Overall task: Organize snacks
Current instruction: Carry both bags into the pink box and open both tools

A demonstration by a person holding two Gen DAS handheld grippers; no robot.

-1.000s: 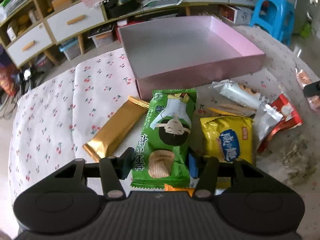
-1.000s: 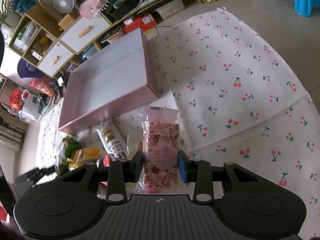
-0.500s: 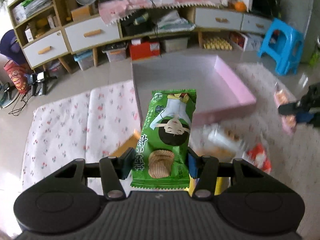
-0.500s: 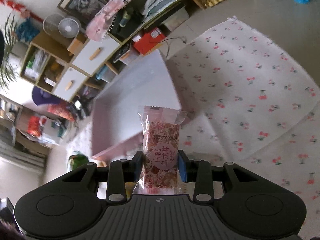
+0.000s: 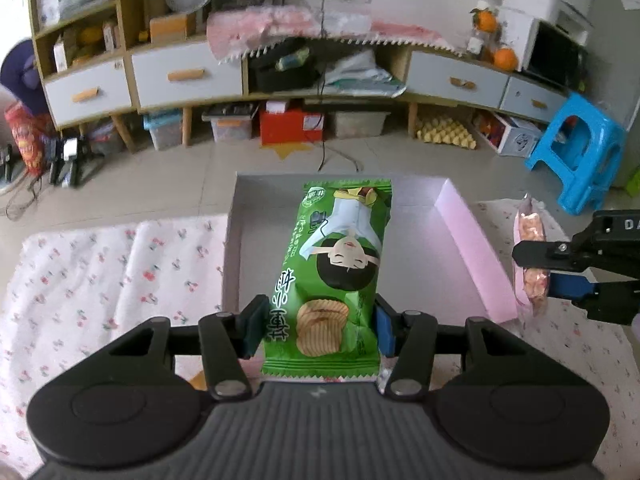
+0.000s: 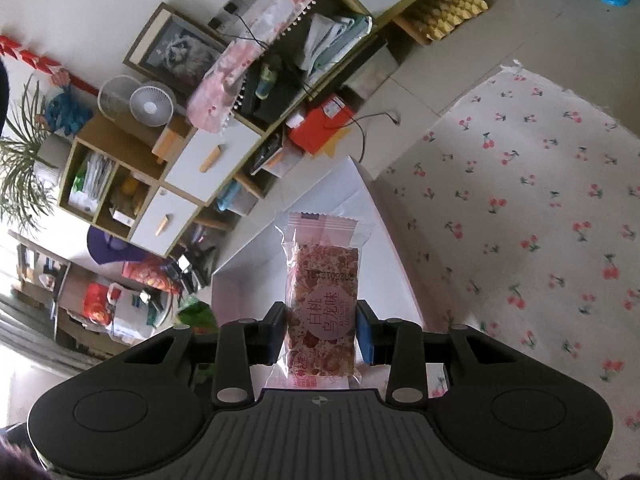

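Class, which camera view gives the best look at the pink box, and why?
The left wrist view: the pink box shows its floor and three walls, partly covered by the green snack packet. The right wrist view shows only part of it behind the pink snack bar.

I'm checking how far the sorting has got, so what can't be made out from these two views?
- Left wrist view: the green chip packet, clamped in the left gripper, covers the middle of the pink box floor.
- Same view: the remaining loose snacks lie hidden below the gripper body.
- Right wrist view: the pink bar in the right gripper blocks the box interior.
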